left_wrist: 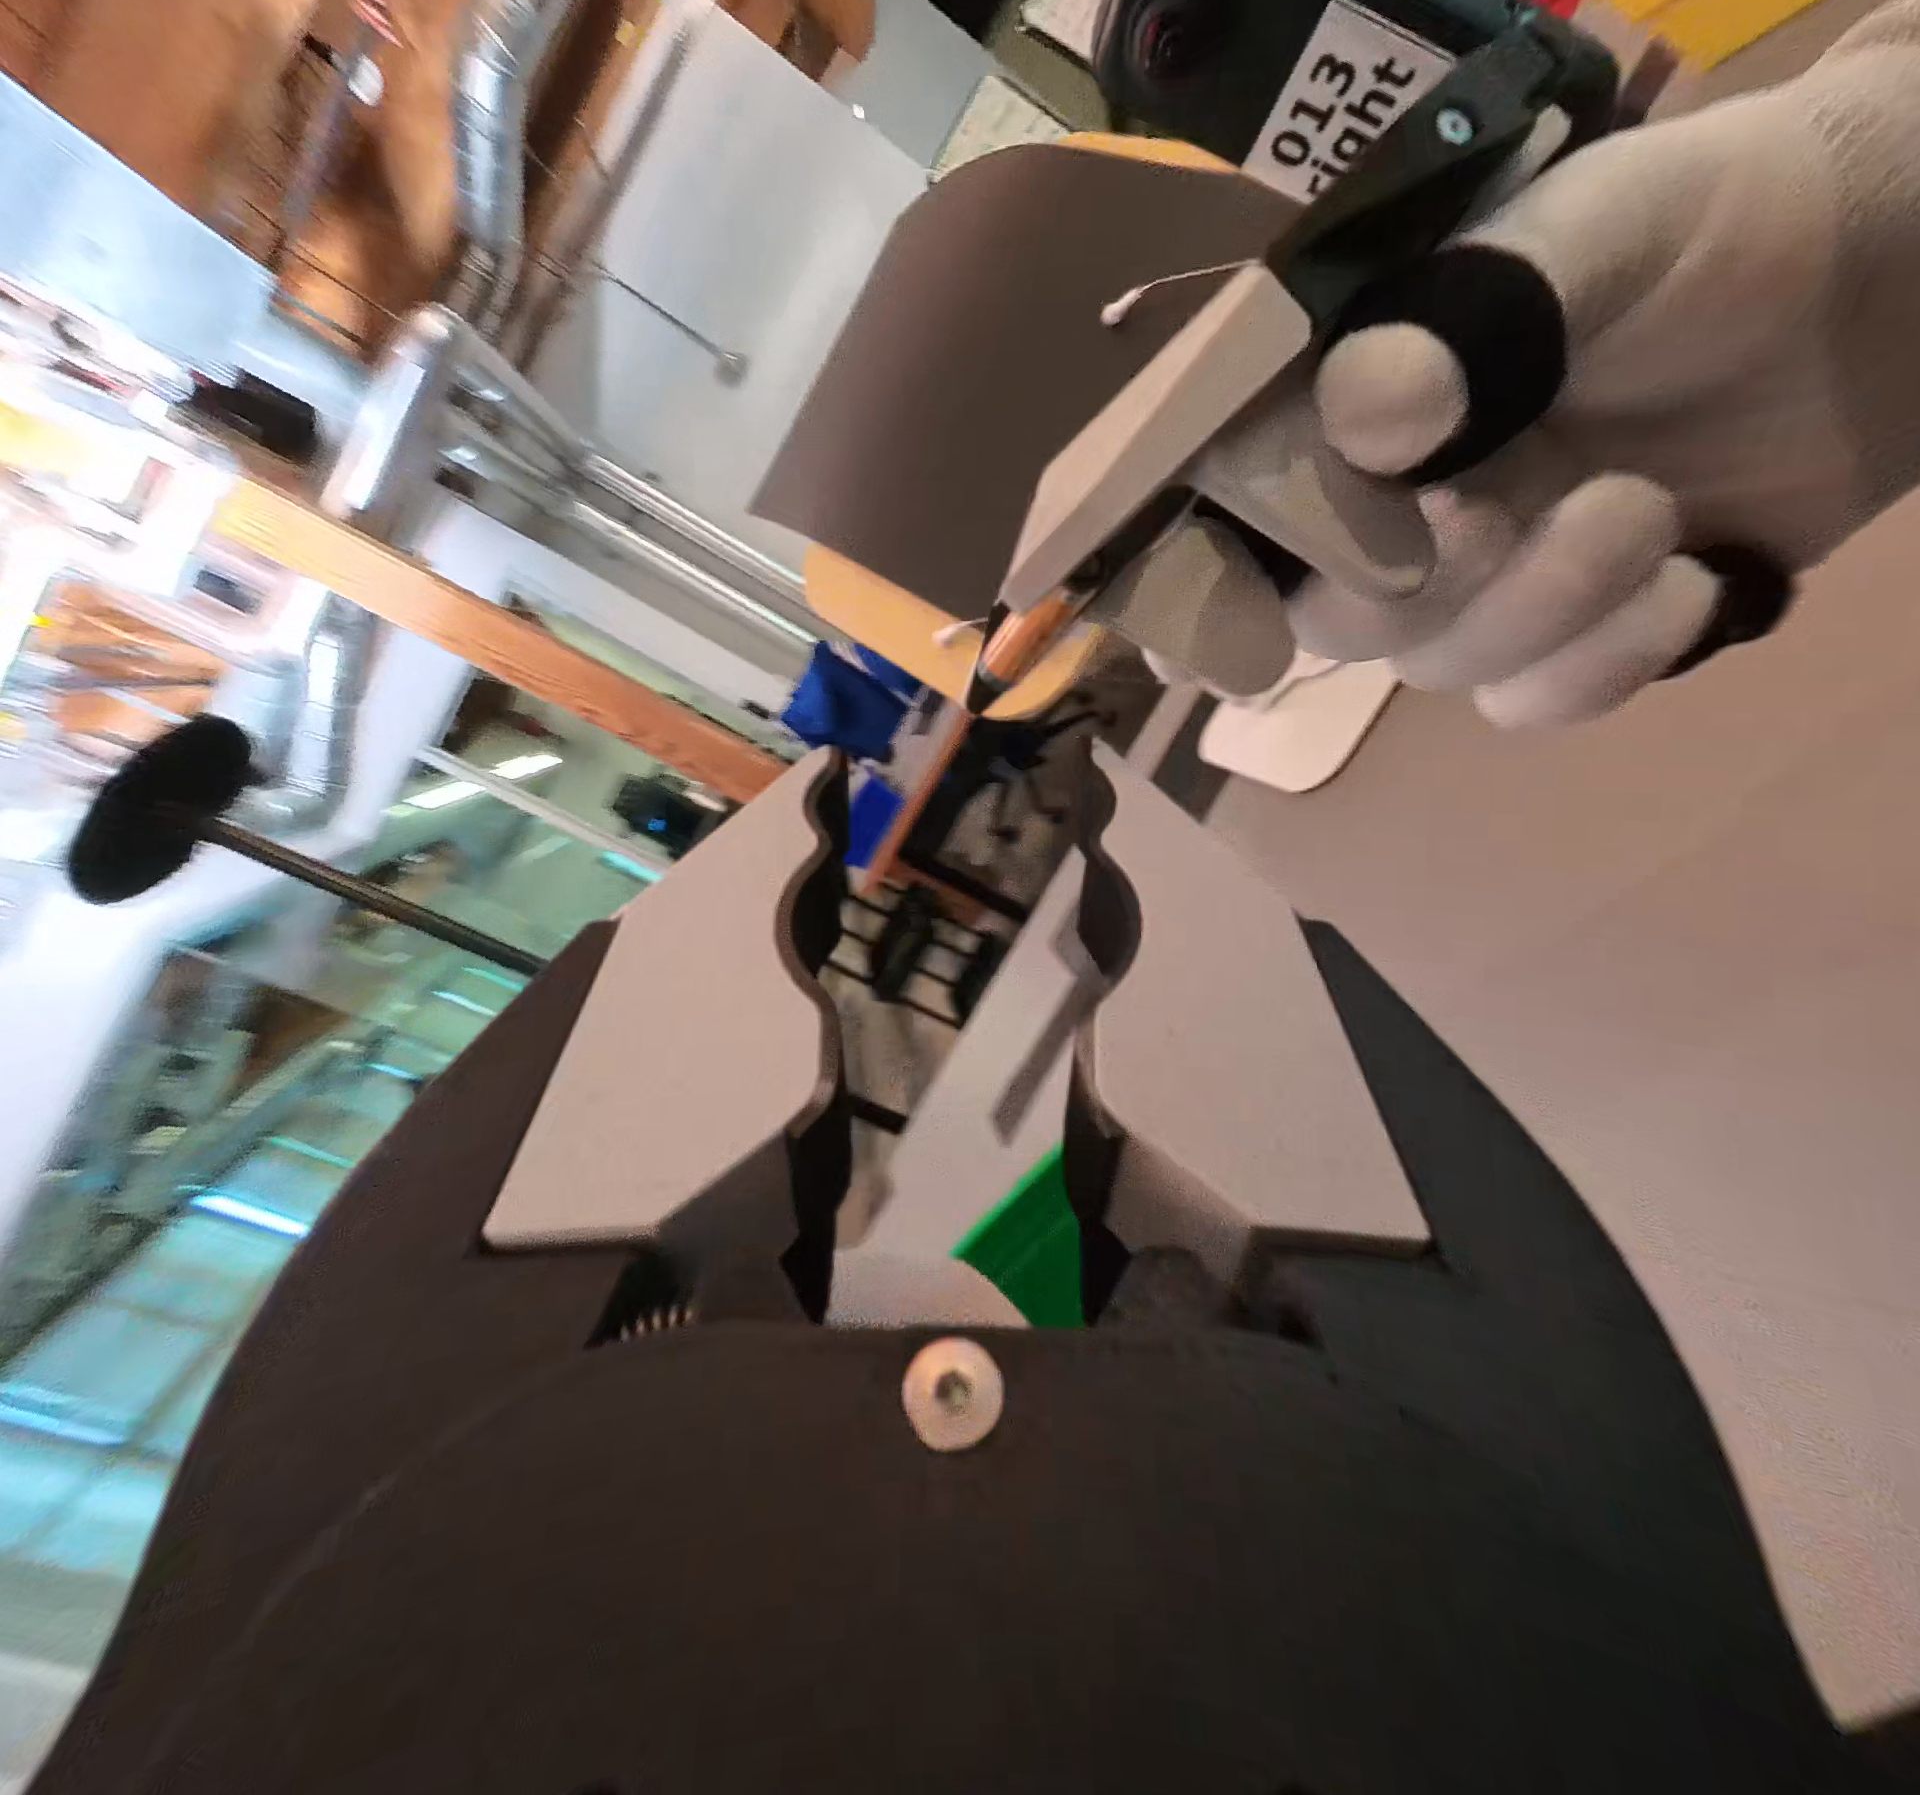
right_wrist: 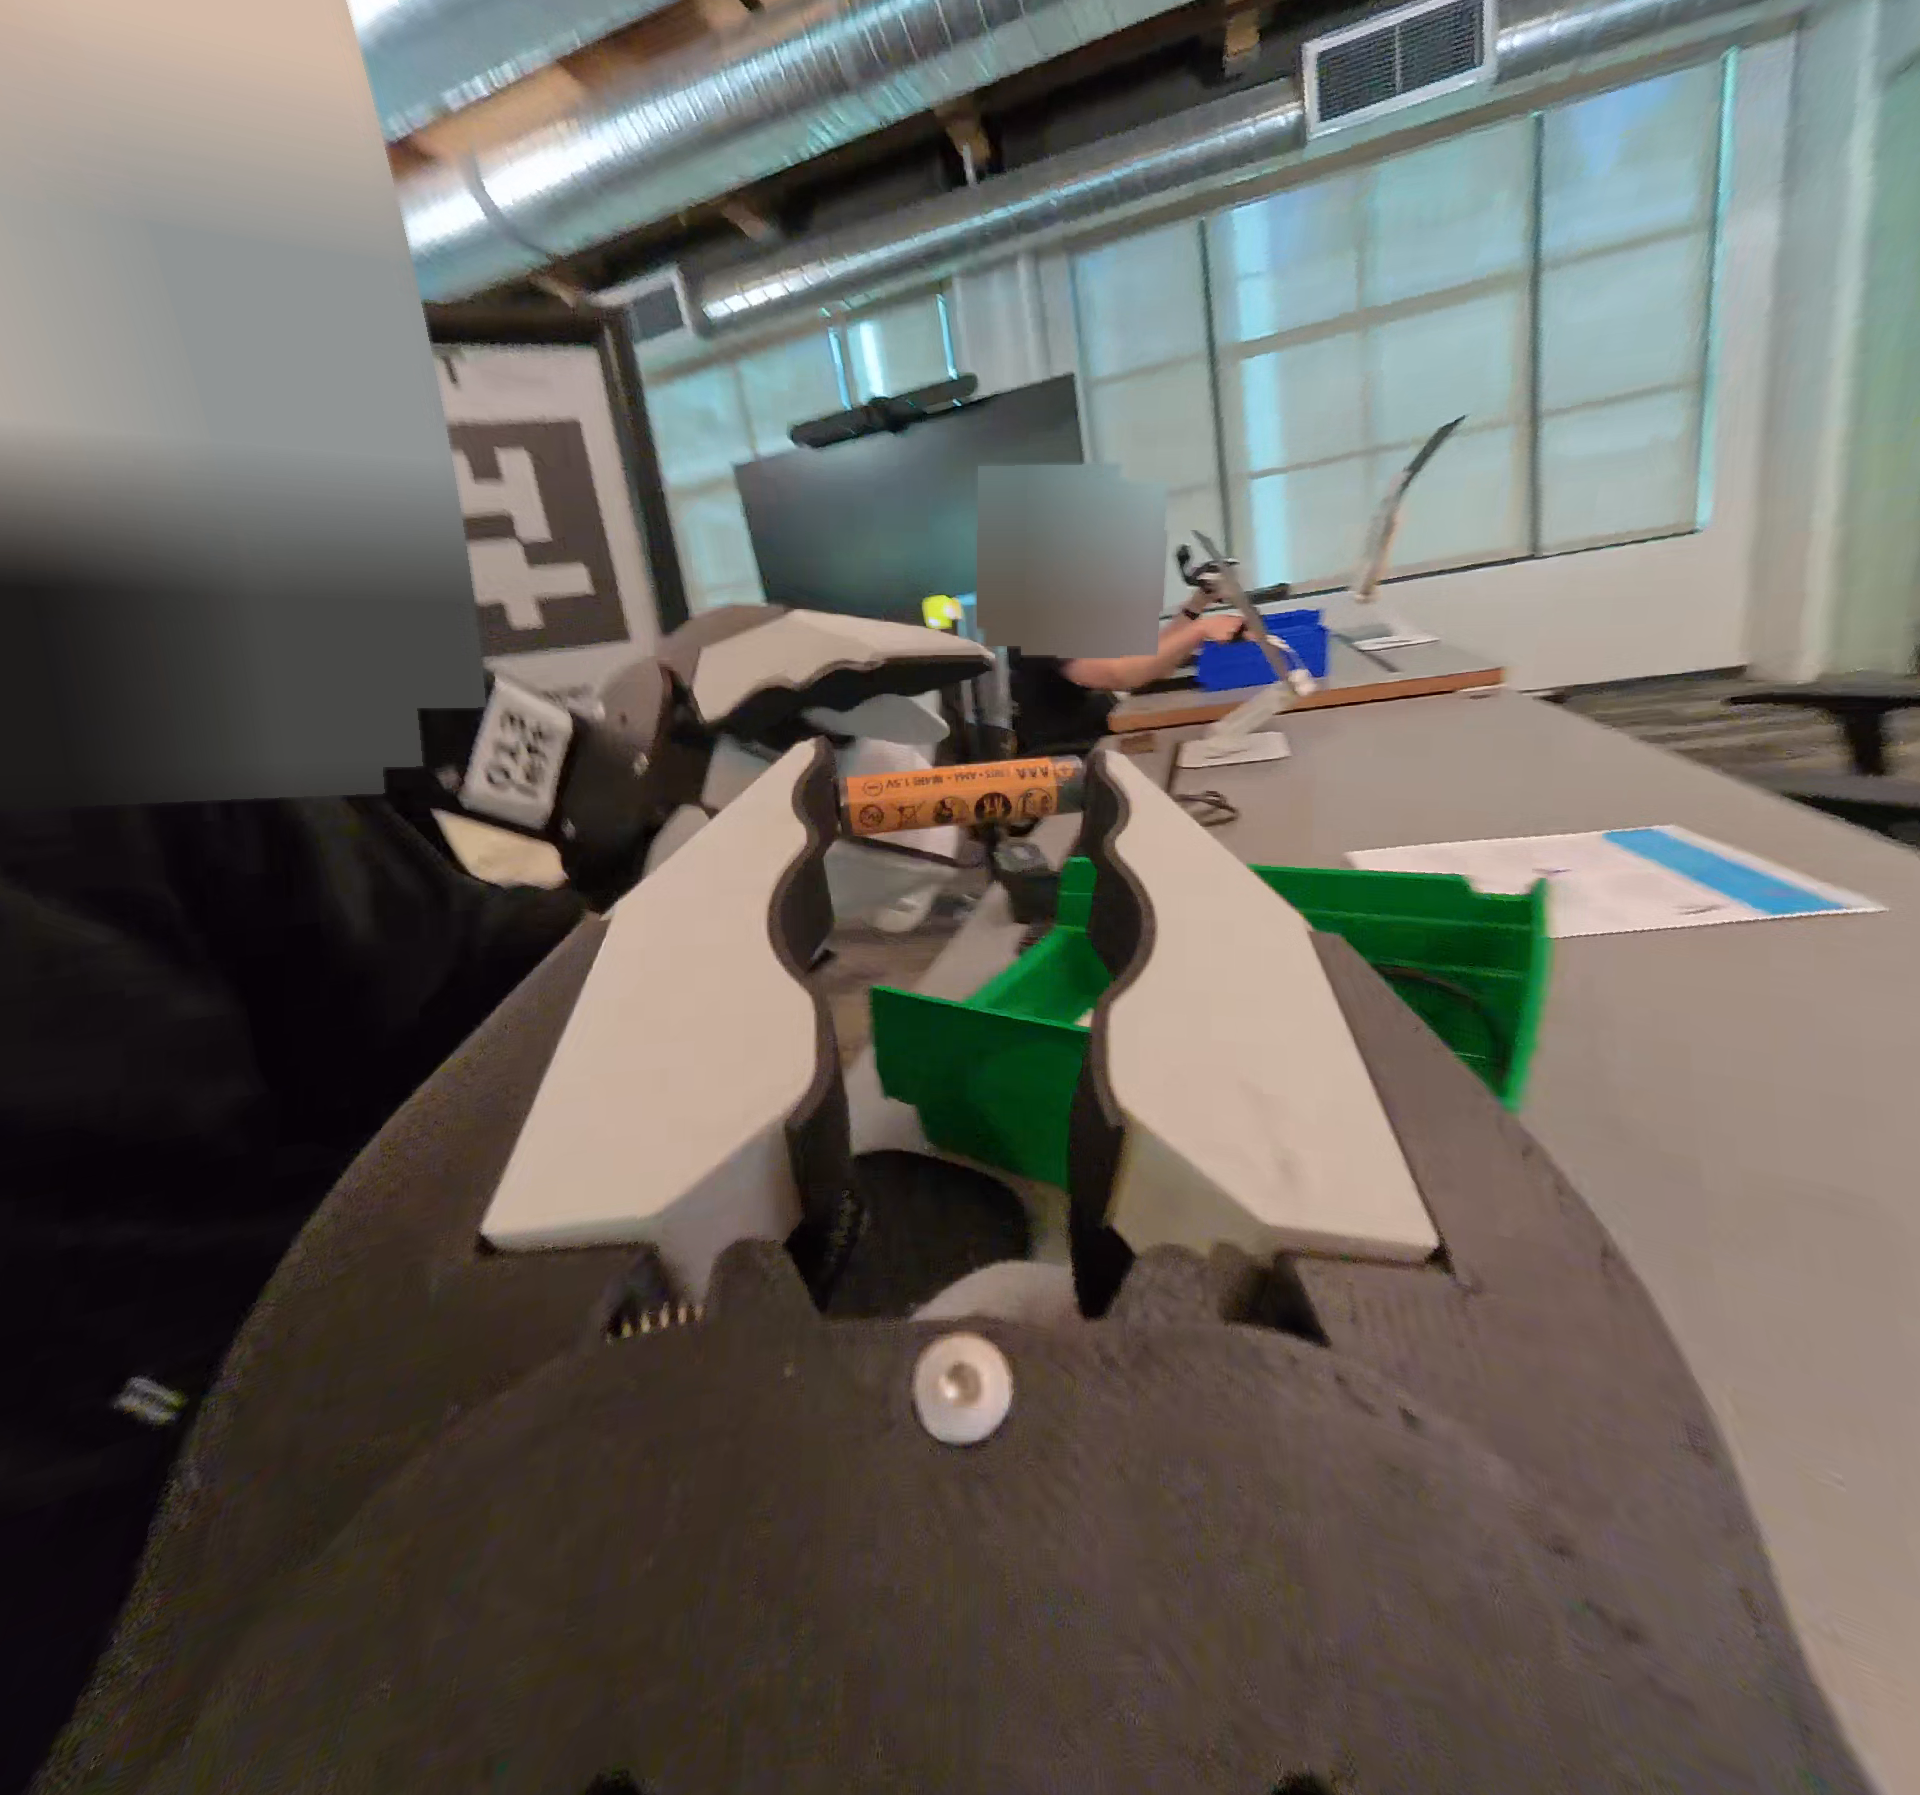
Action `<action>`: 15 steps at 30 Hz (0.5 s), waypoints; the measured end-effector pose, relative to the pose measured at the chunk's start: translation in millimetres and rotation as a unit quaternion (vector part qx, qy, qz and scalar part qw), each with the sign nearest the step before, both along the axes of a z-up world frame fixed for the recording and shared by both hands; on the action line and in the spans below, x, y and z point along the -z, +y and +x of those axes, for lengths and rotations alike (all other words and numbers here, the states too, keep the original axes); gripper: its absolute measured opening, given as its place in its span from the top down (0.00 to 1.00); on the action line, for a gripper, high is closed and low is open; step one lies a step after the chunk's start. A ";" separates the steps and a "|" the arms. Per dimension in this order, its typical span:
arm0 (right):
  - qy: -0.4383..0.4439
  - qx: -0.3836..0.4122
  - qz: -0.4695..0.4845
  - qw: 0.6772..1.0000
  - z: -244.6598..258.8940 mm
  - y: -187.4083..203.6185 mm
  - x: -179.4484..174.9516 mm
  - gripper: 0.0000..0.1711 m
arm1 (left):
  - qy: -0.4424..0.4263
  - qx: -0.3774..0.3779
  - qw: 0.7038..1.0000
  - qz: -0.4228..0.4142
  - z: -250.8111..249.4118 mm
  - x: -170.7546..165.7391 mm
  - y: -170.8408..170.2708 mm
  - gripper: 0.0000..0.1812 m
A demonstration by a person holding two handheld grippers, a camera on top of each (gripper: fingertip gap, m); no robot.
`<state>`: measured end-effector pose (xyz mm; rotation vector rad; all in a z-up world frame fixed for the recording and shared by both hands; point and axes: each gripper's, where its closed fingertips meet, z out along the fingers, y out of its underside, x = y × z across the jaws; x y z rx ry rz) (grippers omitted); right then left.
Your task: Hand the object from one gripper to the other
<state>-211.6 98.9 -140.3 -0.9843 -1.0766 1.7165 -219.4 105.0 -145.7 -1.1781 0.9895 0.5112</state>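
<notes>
Right gripper [right_wrist: 961, 789] clamps the orange battery [right_wrist: 956, 798] above the green bin [right_wrist: 1434, 956]; left gripper [left_wrist: 961, 800] gapes beside it, free air between.

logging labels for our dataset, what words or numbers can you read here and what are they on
I won't quote writing; these bear it:
white tag on the right hand-held gripper: short print
second white tag on the left hand-held gripper: short print
orange battery: small print, symbols
paper sheet on the table: too small to read
</notes>
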 end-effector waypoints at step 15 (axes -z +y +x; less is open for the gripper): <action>0.024 -0.140 -0.090 0.986 1.4 -30.2 -2.4 0.74 | 0.045 -0.015 0.997 0.063 17.7 8.5 6.3 0.89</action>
